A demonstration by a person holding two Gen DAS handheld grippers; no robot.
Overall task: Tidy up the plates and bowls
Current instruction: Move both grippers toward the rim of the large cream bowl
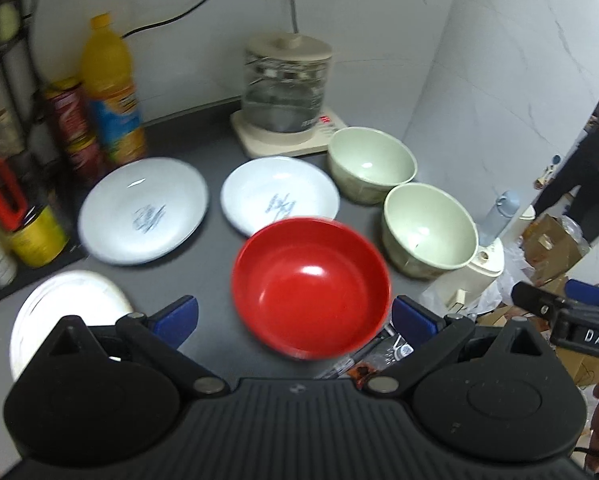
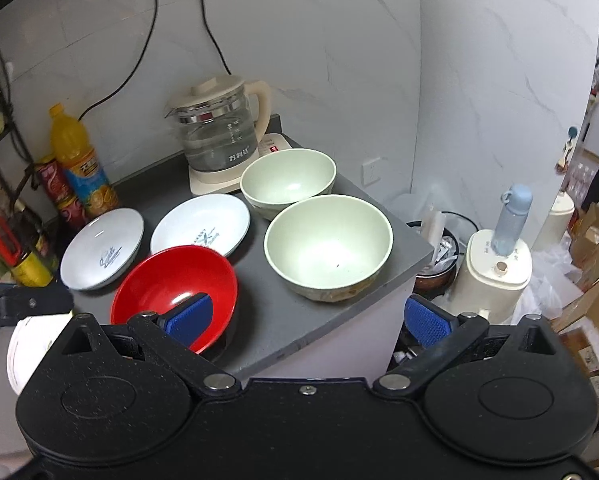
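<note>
A red bowl (image 1: pixel 311 286) is sitting on the near part of the dark grey countertop (image 2: pixel 311 320), just this side of two white plates (image 1: pixel 143 210) (image 1: pixel 280 196) that are lying side by side. To the right, two pale green bowls (image 2: pixel 328 247) (image 2: pixel 288 178) are standing one behind the other, the far one next to a glass kettle (image 2: pixel 219 136) on its cream base. A third white plate (image 1: pixel 65 312) is lying at the near left edge.

The left gripper (image 1: pixel 295 318) is hovering over the counter with its jaws spread wide, the red bowl showing between the blue pads and untouched. The right gripper (image 2: pixel 307 316) is also hanging with jaws spread apart, gripping nothing, its left pad (image 2: pixel 191 316) showing in front of the red bowl. An orange juice bottle (image 2: pixel 81 164) and a red can (image 2: pixel 59 192) are standing at the far left.
</note>
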